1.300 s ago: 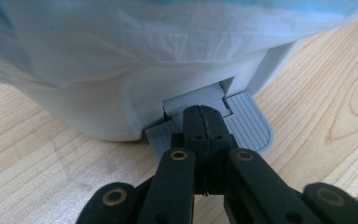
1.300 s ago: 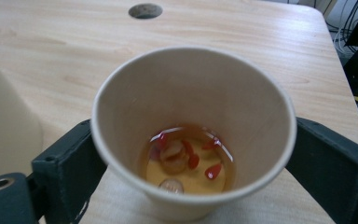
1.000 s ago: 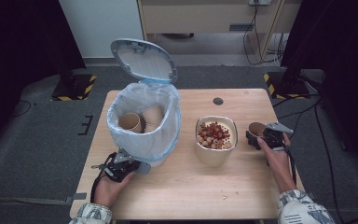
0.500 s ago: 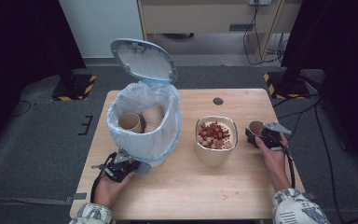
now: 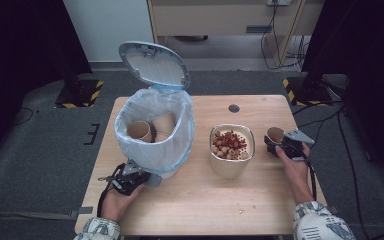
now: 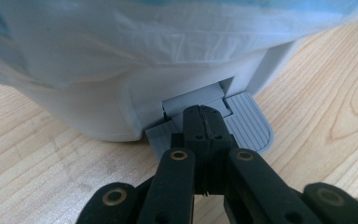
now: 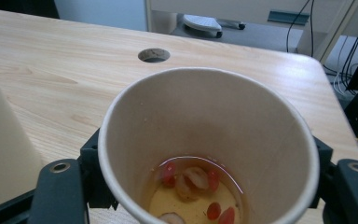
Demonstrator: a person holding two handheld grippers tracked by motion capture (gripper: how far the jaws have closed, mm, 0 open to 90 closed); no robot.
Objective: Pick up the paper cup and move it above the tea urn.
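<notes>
The right gripper (image 5: 280,145) had just been closing and squeezed a paper cup (image 7: 209,154) with soup, beside the bowl (image 5: 231,150). The left gripper (image 6: 204,122), clenched tight, pressed the bin's pedal (image 6: 247,126), lid (image 5: 154,64) up.

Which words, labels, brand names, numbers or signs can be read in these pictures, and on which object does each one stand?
None: no readable text stands on the paper cup, the bin, its lid, its pedal, the beige container or the table.
Yellow and black hazard stripes mark the stand bases on the floor; they carry no letters.
</notes>
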